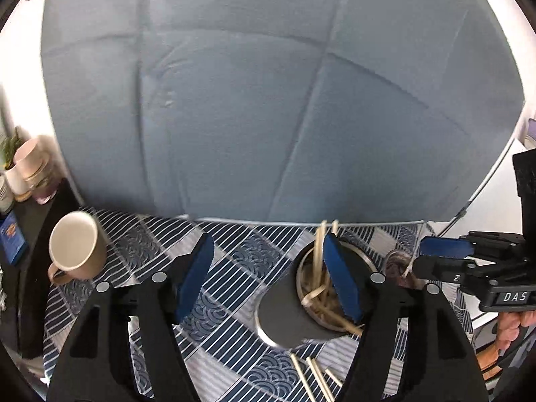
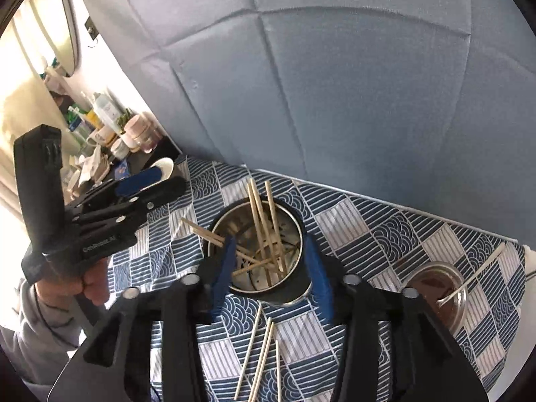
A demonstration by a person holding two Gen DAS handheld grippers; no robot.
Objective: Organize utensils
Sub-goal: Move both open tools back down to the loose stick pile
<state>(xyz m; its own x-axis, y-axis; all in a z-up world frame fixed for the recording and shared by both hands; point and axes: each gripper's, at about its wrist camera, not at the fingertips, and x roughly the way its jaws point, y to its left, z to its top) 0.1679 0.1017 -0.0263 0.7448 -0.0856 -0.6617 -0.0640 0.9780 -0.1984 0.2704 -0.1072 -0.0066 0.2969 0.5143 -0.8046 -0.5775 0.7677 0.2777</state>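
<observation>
My left hand-held gripper: blue pads apart, nothing pinched. Its right pad stands over the mouth of the metal utensil holder; whether it touches the rim, I cannot tell. Its left pad hangs over bare patterned tablecloth. Inside the holder, several wooden chopsticks lean up past the rim.

My right hand-held gripper: pads apart, 1 on each side of the same utensil holder, not clearly pressing its wall. Chopsticks in the holder cross each other, 3 tips rising beyond the far rim; 1 more lies over the left rim.

Below my right hand-held gripper, nearer me, about 4 loose chopsticks lie on the surface. The left view shows them too, below the holder.

To the right of my right hand-held gripper: a glass jar with a pale stick leaning out of it.

To the left of my left hand-held gripper: a beige mug, tilted, mouth facing the camera.

Blue-grey creased fabric backdrop rises beyond the surface.
</observation>
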